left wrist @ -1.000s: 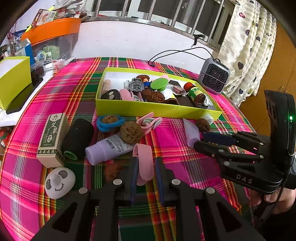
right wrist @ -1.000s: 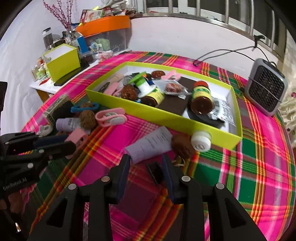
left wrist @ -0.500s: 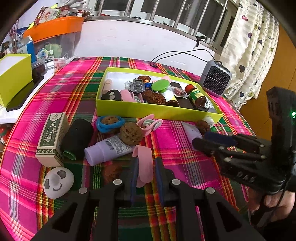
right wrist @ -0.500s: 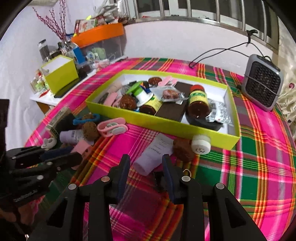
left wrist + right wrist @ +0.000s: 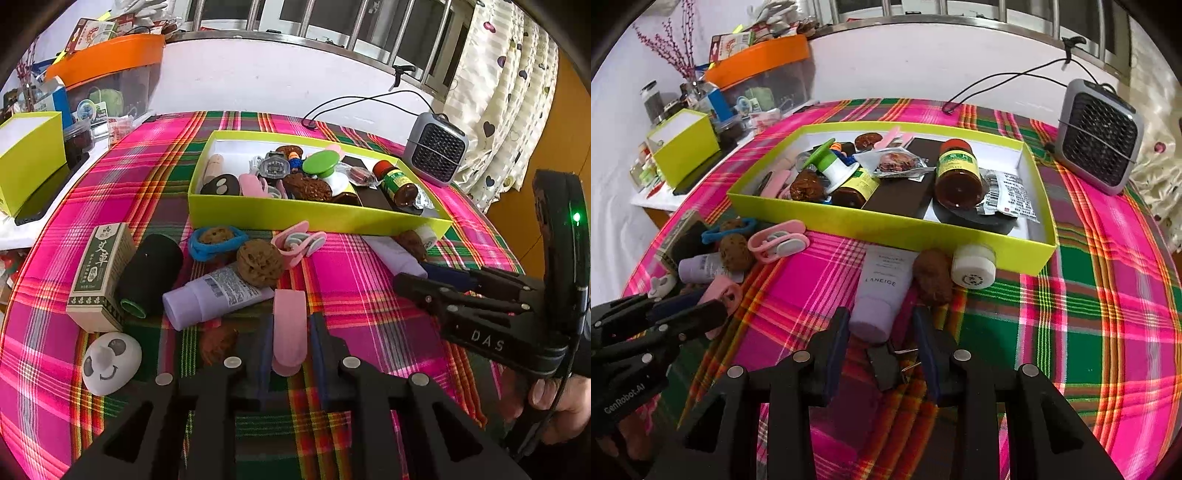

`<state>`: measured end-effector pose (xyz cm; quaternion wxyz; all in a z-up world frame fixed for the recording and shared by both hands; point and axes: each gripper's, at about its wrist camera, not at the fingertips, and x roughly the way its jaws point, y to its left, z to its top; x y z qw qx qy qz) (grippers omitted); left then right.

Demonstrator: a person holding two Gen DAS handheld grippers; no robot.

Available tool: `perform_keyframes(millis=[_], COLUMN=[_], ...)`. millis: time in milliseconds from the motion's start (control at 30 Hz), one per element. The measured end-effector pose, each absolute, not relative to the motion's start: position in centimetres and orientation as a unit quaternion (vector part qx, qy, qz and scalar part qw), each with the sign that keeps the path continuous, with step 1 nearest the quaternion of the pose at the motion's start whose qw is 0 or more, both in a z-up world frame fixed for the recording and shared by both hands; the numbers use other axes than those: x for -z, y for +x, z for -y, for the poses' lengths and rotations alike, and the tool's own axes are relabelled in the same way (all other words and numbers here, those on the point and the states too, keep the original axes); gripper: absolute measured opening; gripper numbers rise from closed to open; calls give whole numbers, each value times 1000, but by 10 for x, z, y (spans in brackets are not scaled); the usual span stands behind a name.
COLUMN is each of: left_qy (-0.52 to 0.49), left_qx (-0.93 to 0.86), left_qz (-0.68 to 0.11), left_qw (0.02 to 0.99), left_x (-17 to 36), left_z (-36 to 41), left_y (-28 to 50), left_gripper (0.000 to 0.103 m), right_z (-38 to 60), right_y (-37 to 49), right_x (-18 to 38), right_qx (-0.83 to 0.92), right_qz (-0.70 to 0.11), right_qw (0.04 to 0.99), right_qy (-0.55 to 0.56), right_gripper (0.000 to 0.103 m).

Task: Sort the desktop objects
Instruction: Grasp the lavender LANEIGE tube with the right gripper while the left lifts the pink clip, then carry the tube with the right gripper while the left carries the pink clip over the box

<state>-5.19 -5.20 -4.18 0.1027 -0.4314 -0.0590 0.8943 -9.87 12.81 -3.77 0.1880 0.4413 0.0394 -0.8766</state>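
while hidden elsewhere, right wrist view shows binder clip [image 5: 886, 363].

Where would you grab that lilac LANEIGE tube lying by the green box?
Take the LANEIGE tube across its round body near the cap end, probably coming from above. It lies flat, cap end already between the right hand-held gripper fingers, and a walnut crowds its right side.

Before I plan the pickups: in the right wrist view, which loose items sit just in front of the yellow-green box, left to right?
Blue ring → pink clip → LANEIGE tube → brown walnut → white jar.
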Motion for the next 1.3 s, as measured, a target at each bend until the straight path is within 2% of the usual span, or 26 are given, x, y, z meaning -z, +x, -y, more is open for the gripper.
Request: perform_keyframes(millis=[233,333,533,1300], left_qy=[-434,-432,-432,-418], left_qx=[-894,-895,-896,-902], left_qz=[55,49,49,54], left_qw=[99,98,93,91], left_x=[47,47,47,29], left_z=[51,50,50,42], left_y=[-52,-51,-51,-34], left_gripper=[19,19,18,18], right_z=[-122,-122,-125,-139], right_y=[-102,-102,-99,-67], right_x=[38,39,39,17], right_qx=[879,881,883,889], right_qz=[-45,-50,-51,-24], right_qw=[193,192,194,232], right_qy=[433,428,424,393], right_gripper=[37,31,28,28])
